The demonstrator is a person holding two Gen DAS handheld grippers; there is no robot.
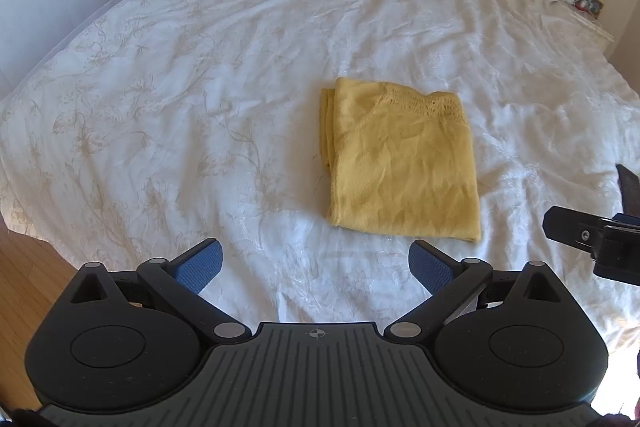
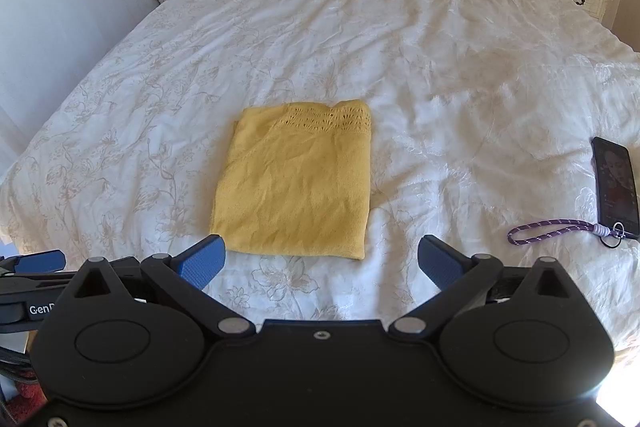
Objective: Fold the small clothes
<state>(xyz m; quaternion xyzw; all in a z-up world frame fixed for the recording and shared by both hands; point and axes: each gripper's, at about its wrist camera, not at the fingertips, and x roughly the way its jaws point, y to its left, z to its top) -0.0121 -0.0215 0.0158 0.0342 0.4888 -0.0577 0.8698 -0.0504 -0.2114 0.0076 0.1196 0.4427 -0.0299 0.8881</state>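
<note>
While both tools hang above the near edge of the bed, the scene reads as follows.

Garment: a yellow knitted cloth (image 2: 294, 183), folded to a compact rectangle with an openwork band along its far edge, lies flat on the white floral-patterned bedspread (image 2: 440, 47), near the foot of the bed and roughly midway across it.

Left gripper (image 1: 316, 267): jaws spread wide, blue pads empty, clear of the cloth.

Right gripper (image 2: 320, 261): jaws likewise spread wide and holding nothing, its left pad just at the cloth's near left corner in the right wrist view.

Key relation: the cloth lies ahead of both tools, ahead and to the right of the left one, ahead and slightly left of the right one; the right tool appears the nearer. Its long axis runs away from the tools, toward the headboard.

Edges: the layered edge shows on the left side in the left wrist view; the near hem faces the jaws.

Open room: bare bedspread on every side of the cloth.

Hazard: a black smartphone (image 2: 614, 183) with a purple braided wrist strap (image 2: 552, 229) lies well apart to the right.

Progress (judged): folding looks complete or nearly so.
</note>
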